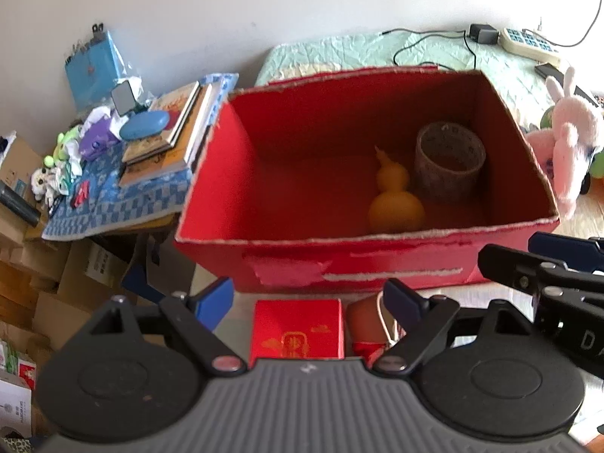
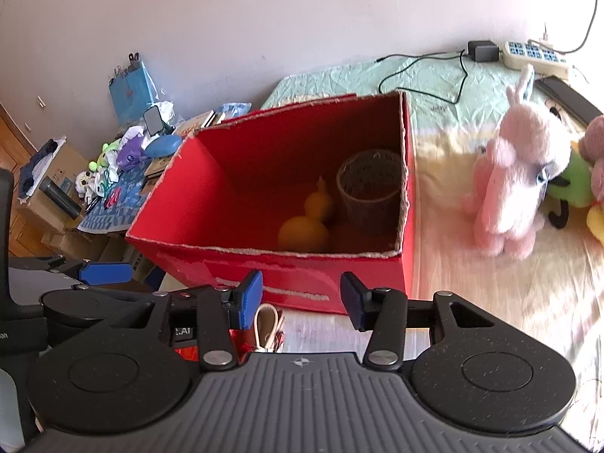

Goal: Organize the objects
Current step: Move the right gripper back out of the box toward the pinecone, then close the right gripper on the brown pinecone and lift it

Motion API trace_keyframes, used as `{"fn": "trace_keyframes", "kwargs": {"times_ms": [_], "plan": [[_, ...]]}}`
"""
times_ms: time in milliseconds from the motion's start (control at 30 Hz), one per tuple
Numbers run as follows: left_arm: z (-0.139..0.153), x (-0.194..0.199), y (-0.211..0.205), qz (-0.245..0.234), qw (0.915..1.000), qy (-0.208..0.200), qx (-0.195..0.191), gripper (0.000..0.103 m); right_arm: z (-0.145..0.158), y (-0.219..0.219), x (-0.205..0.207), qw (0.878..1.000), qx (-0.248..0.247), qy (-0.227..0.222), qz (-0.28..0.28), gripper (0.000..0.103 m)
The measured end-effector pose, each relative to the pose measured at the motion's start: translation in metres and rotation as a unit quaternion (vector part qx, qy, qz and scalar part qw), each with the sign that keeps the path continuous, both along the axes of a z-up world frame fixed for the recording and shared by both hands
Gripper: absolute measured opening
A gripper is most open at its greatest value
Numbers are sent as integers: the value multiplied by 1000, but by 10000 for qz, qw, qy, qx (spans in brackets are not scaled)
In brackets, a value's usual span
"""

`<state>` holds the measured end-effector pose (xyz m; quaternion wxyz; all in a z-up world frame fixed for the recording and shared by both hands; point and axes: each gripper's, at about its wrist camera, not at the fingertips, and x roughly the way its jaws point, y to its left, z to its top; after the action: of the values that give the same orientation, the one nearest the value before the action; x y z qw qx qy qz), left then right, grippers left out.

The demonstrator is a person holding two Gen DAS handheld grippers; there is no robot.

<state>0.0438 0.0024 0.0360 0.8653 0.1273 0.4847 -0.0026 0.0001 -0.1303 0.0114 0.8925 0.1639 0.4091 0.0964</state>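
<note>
An open red cardboard box [image 1: 377, 264] [image 2: 302, 275] stands on the bed. Inside it are an orange gourd [image 1: 394, 204] [image 2: 305, 226] and a woven round basket [image 1: 449, 162] [image 2: 372, 192]. In front of the box lie a small red gift box with gold print [image 1: 298, 332] and a red pouch with a white cord handle [image 1: 372, 324] [image 2: 268, 324]. My left gripper [image 1: 309, 302] is wide open over the small gift box, its pads clear of it. My right gripper [image 2: 302, 298] is open just right of the cord handle, holding nothing.
A pink plush rabbit [image 1: 570, 139] [image 2: 521, 173] and a green plush [image 2: 573, 185] sit right of the box. A power strip [image 2: 536, 54] and cables lie at the bed's far edge. At the left, a side table [image 1: 113, 207] holds books and small toys, with cardboard cartons below.
</note>
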Motion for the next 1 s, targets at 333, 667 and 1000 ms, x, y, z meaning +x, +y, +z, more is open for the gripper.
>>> {"fn": "trace_keyframes", "kwargs": {"times_ms": [333,667,1000], "plan": [[-17,0,-5,-15,9997,255,15,88,-17,-5,1,9991,208,365,40,49],[-32,0,-6,-96,9989,451,42,88,-32,-9,2,9957,498,768,152,49],[-48,-1,-8,-205,9972,720,10,88,-45,-12,-1,9935,482,1019,175,49]]}}
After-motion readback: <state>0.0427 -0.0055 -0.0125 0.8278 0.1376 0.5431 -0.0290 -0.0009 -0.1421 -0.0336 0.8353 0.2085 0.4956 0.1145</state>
